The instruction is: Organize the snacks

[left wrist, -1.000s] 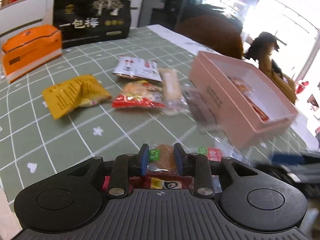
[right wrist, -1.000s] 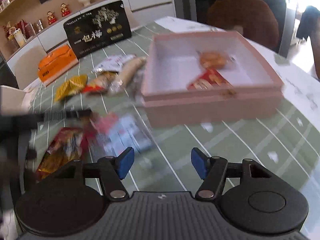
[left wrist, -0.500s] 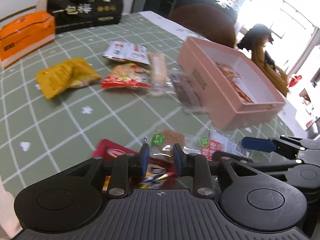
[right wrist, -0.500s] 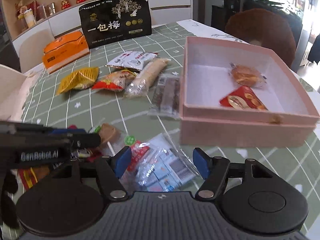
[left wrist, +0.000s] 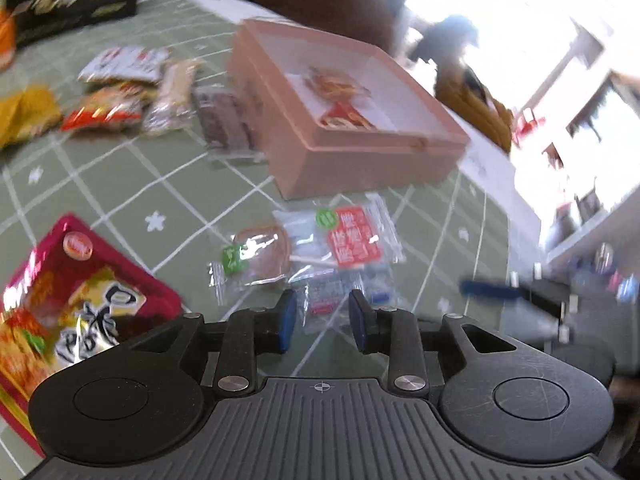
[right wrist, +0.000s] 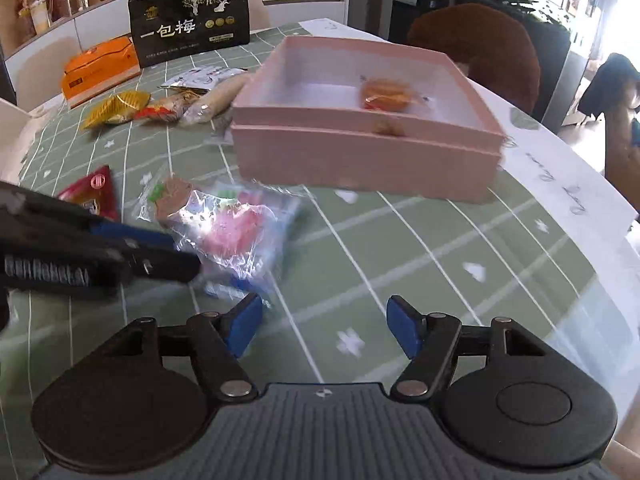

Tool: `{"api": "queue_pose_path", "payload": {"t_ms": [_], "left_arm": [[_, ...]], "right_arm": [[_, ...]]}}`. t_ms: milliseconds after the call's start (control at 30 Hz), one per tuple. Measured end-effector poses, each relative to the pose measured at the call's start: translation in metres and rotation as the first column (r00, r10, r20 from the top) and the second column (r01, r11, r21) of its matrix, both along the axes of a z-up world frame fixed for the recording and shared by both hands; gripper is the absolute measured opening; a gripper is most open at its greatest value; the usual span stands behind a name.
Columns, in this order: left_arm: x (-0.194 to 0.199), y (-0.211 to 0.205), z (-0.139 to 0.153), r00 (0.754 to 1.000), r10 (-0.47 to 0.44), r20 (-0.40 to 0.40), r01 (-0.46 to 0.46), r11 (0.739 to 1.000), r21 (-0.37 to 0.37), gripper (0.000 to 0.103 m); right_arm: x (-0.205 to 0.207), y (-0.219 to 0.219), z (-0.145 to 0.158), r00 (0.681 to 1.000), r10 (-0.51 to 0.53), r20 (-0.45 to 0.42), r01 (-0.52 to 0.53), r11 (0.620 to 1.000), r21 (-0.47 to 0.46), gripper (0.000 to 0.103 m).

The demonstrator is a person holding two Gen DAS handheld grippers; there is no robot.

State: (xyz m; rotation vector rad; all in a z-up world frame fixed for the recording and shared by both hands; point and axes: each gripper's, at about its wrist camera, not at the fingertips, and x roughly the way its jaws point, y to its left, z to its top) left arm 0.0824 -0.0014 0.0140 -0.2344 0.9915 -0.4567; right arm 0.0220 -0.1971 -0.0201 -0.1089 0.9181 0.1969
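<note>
The left wrist view is smearing with motion, so print on the packets is hard to read, and the red snack bag [left wrist: 76,300] at the lower left is being cut off by the frame edge and partly covered by the left hand-held gripper [left wrist: 322,322]. That gripper's jaws are opening, standing a little apart with nothing pressed between them; a small clear packet [left wrist: 340,300] is lying just beyond the tips. The clear cookie packet [left wrist: 304,248] is lying flat on the green checked surface [left wrist: 120,184], its long axis running across the view, between the gripper and the pink box [left wrist: 352,128]. The right hand-held gripper [right wrist: 324,330] is standing open over bare cloth, the clear packets just to its left. The box is holding two wrapped snacks [right wrist: 386,94], the nearer one mostly hidden behind its wall.
</note>
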Motion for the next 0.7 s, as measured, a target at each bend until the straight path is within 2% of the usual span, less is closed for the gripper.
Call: {"api": "queue_pose_path", "payload": {"t_ms": [67, 133, 200, 267, 500, 600, 700], "left_arm": [[0.007, 0.009, 0.002, 0.995, 0.1, -0.031, -0.101, 0.994, -0.048, 0.033], [0.015, 0.02, 0.003, 0.977, 0.204, -0.058, -0.209, 0.975, -0.079, 0.033], [0.024, 0.026, 0.005, 0.955, 0.288, -0.077, -0.294, 0.952, -0.084, 0.032], [0.033, 0.026, 0.008, 0.942, 0.328, -0.075, -0.333, 0.941, -0.062, 0.032], [0.038, 0.026, 0.04, 0.952, 0.29, 0.101, -0.283, 0.956, -0.077, 0.033], [0.055, 0.03, 0.034, 0.958, 0.268, 0.103, -0.267, 0.963, -0.017, 0.033], [0.076, 0.036, 0.015, 0.962, 0.257, 0.093, -0.26, 0.965, 0.032, 0.033]], "right_arm": [[-0.005, -0.012, 0.001, 1.0, -0.003, -0.022, 0.004, 1.0, 0.028, 0.069], [-0.009, -0.02, 0.002, 0.999, -0.024, -0.023, 0.025, 0.999, 0.044, 0.069], [-0.011, -0.023, 0.003, 0.999, -0.051, -0.01, 0.051, 0.998, 0.045, 0.069], [-0.012, -0.025, 0.002, 0.997, -0.078, -0.009, 0.078, 0.995, 0.054, 0.069], [-0.018, -0.021, 0.0, 0.995, -0.101, 0.001, 0.101, 0.994, 0.039, 0.071], [-0.009, -0.017, 0.005, 0.997, -0.077, -0.024, 0.079, 0.99, 0.113, 0.071], [0.013, 0.002, 0.011, 0.997, -0.069, -0.014, 0.071, 0.983, 0.168, 0.071]]}}
